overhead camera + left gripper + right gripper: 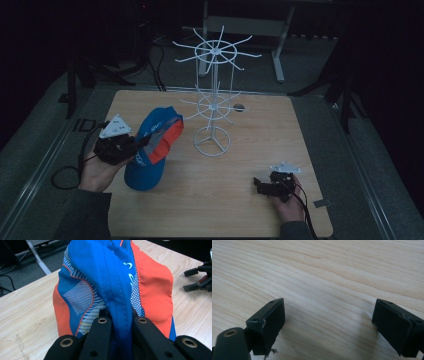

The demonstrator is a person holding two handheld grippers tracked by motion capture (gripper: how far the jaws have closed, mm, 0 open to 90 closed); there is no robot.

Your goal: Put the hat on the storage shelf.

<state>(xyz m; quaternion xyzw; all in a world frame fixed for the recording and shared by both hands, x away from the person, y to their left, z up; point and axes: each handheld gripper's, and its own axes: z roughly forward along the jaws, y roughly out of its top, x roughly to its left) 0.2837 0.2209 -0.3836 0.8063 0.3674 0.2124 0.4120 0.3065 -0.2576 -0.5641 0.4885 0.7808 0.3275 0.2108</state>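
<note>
I am holding the blue-and-orange baseball cap (152, 145) up near the worktop's (240, 165) left edge, probably to hang it.

My left hand-held gripper (122, 326) is clamping a crown fold; I am judging it should clear the white wire display rack's (214, 100) prongs. My right hand-held gripper (328, 322) is resting low near the front-right corner, jaws apart.

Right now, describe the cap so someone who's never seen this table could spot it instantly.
On the wooden table, look left of the white wire rack. The cap is there, pinched in the left tool. It is the only bright thing, blue with orange panels.
</note>
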